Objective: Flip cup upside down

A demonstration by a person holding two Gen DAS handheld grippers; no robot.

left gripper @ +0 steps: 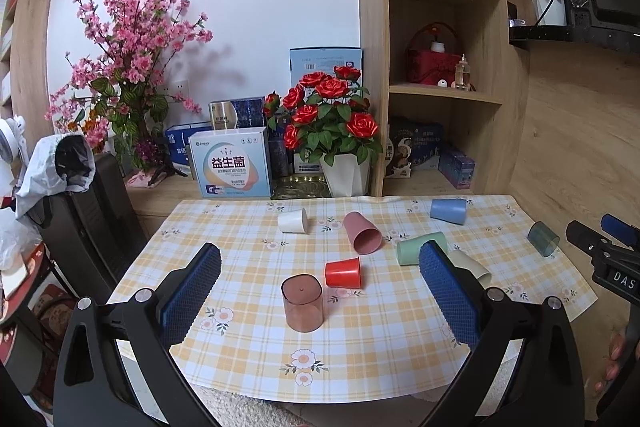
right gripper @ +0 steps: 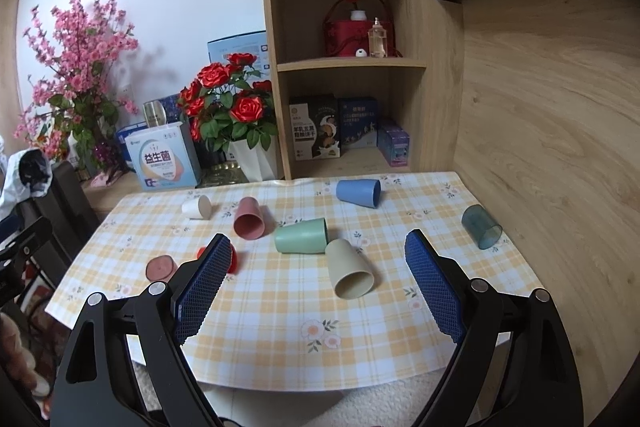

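Observation:
Several cups sit on a checked tablecloth (left gripper: 360,339). A clear brown cup (left gripper: 303,303) and a red cup (left gripper: 344,272) stand upside down. A white cup (left gripper: 293,220), pink cup (left gripper: 362,231), blue cup (left gripper: 449,211), green cup (left gripper: 416,247), beige cup (right gripper: 350,269) and clear teal cup (left gripper: 543,239) lie on their sides. My left gripper (left gripper: 320,259) is open and empty above the brown and red cups. My right gripper (right gripper: 318,251) is open and empty, with the beige cup and green cup (right gripper: 301,235) between its fingers' line of sight.
A rose pot (left gripper: 344,171), boxes (left gripper: 230,163) and a pink blossom plant (left gripper: 128,67) stand behind the table. A wooden shelf unit (left gripper: 436,67) is at the back right, a wooden wall (right gripper: 552,107) on the right. A black chair (left gripper: 88,219) stands left.

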